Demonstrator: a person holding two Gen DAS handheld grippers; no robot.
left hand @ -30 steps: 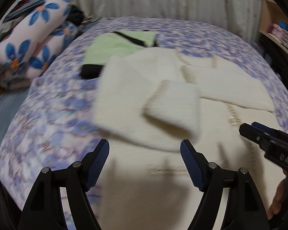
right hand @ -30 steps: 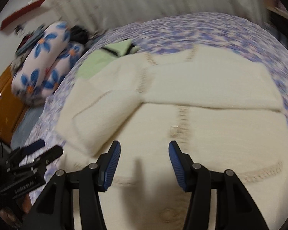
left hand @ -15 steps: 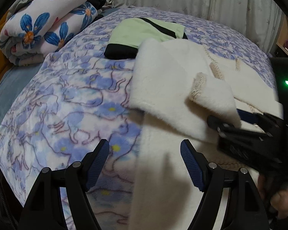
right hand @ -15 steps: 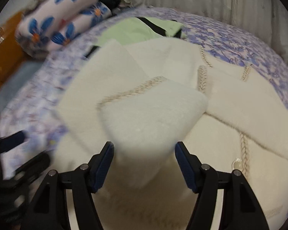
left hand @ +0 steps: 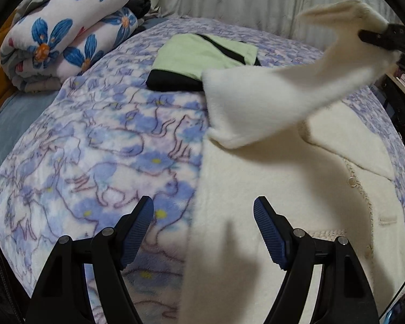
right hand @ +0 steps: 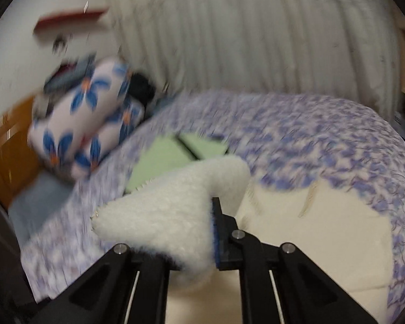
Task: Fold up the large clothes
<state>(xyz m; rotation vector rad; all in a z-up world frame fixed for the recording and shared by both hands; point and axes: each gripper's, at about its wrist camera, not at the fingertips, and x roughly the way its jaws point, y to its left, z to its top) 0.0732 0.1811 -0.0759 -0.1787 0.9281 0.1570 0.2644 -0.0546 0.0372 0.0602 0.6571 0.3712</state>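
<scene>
Right hand-held gripper [right hand: 199, 232] pinches cream coat sleeve [right hand: 159, 216] aloft.

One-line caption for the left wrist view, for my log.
Right hand-held gripper lifts the cream coat's sleeve above the floral bedspread; left hand-held gripper open.

Right wrist view: motion-blurred; blanket [right hand: 297, 135] pattern unreadable.
Right gripper [right hand: 213, 232]: left finger buried under fleece sleeve [right hand: 170, 216].
Green garment [left hand: 202, 51]: near corner under sleeve.
</scene>
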